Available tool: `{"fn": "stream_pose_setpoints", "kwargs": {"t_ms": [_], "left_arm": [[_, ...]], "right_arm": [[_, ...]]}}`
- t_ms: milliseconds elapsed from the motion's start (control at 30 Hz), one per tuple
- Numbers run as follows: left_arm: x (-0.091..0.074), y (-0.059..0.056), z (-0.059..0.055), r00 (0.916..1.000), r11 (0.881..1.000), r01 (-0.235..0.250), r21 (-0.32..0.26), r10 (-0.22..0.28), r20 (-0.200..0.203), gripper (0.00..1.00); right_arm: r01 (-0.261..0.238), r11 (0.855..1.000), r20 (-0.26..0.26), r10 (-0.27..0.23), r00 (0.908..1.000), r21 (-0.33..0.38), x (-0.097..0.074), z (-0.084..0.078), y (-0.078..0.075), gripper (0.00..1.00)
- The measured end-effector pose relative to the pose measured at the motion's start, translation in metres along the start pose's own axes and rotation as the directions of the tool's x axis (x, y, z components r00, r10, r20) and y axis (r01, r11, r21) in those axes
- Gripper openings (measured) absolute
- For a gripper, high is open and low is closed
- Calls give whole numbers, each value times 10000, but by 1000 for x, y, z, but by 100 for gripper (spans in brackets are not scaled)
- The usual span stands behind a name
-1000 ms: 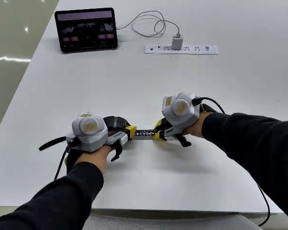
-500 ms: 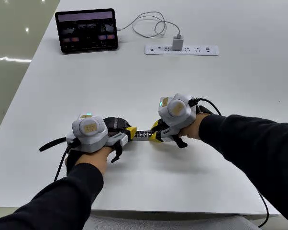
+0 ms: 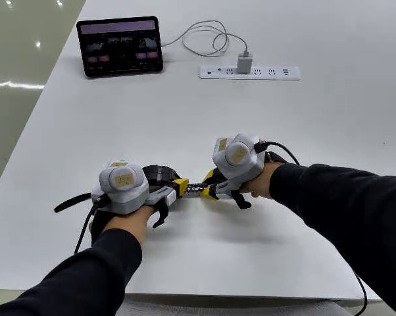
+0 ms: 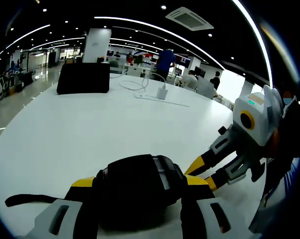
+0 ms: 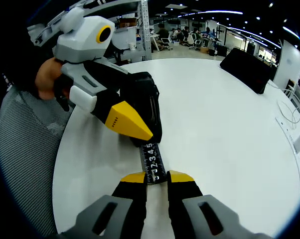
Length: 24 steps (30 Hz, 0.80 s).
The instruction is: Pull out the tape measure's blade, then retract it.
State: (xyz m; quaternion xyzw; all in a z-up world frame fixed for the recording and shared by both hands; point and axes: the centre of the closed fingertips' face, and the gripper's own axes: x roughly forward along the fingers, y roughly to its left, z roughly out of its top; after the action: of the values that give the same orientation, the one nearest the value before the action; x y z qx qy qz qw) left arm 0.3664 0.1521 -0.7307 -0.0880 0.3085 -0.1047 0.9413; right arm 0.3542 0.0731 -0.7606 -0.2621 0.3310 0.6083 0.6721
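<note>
A black tape measure (image 3: 160, 176) lies on the white table, with my left gripper (image 3: 175, 185) shut around its case (image 4: 137, 189). A short length of dark numbered blade (image 5: 151, 162) runs from the case (image 5: 146, 107) to my right gripper (image 5: 155, 178), whose yellow tips are shut on the blade's end. In the head view the blade (image 3: 195, 188) spans the small gap between the left gripper and my right gripper (image 3: 206, 191). The tape measure's black strap (image 3: 72, 201) trails off to the left. The right gripper (image 4: 202, 169) also appears in the left gripper view.
A black tablet (image 3: 120, 45) stands at the far left of the table. A white power strip (image 3: 249, 72) with a plugged charger and a coiled white cable (image 3: 204, 34) lies at the back. The table's left edge (image 3: 33, 125) drops to a shiny floor.
My right gripper has moved left toward the left gripper, so the exposed blade is shorter than a second ago. The left gripper and the case have stayed put.
</note>
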Motion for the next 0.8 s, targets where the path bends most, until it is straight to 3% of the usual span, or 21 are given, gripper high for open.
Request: {"fn": "stream_pose_setpoints", "kwargs": {"t_ms": [167,800], "left_arm": [[0,0,0,10000,10000,15,-3,-15,8,63],[1,0,0,10000,10000,32,-37,-32,29,63]], "right_arm": [[-69,9997,157,73,9999,-255,1,2,2,11],[-231,9997,499,233,9985,-47,8,12,7,11]]}}
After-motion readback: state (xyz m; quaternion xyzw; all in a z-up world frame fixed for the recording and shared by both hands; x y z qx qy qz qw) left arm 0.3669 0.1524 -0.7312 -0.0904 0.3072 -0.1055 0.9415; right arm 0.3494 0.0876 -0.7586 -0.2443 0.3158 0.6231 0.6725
